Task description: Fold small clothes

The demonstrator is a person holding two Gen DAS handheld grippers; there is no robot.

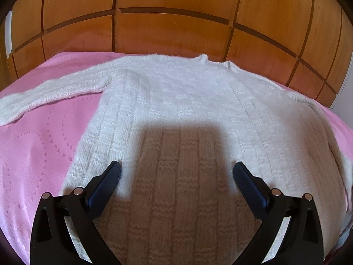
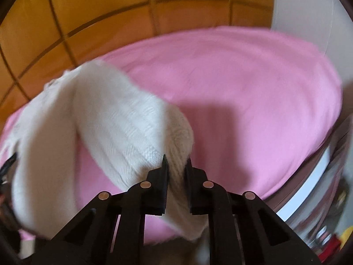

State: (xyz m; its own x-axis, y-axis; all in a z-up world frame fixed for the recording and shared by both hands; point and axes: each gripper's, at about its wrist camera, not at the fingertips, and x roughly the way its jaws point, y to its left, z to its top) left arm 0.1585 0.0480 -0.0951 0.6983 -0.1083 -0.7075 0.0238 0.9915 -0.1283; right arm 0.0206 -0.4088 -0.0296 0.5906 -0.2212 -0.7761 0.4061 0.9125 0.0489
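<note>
Sweater white, knit, flat; right tool clamps sleeve; left tool wide open.

White knitted sweater lies flat on pink bedspread, neckline toward wooden panelled headboard. One sleeve extends sideways to the frame's left over the pink cloth. Left gripper hovers over the sweater's lower body, fingers spread wide, nothing between them. Gripper shadow falls on the knit.
</note>
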